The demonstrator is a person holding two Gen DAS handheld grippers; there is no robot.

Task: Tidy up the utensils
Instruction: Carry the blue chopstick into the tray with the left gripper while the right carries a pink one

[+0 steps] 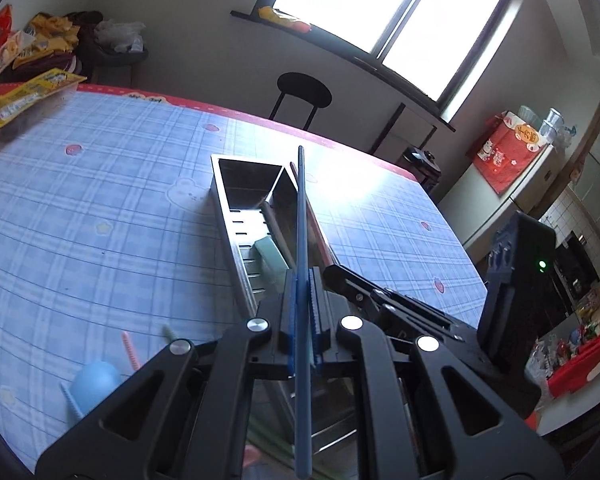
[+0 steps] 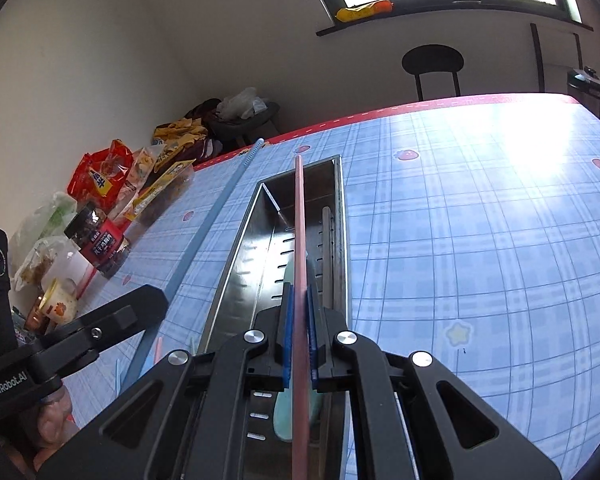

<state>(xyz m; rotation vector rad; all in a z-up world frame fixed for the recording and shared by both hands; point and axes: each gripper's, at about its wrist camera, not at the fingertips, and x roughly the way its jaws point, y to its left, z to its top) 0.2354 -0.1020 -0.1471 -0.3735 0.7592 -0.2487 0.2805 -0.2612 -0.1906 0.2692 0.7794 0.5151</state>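
Right wrist view: right fingers clench a pink chopstick lengthwise over the steel tray, left fingers gripping a blue chopstick alongside.

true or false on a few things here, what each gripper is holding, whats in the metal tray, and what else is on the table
1. The left gripper is shut on a blue chopstick. True.
2. The right gripper is open and holds nothing. False: it is shut on a pink chopstick.
3. The metal tray already holds a pale green utensil. True.
4. The tray lies on a bare wooden table. False: it lies on a blue checked tablecloth.
5. Snack packets sit along the table's edge. True.
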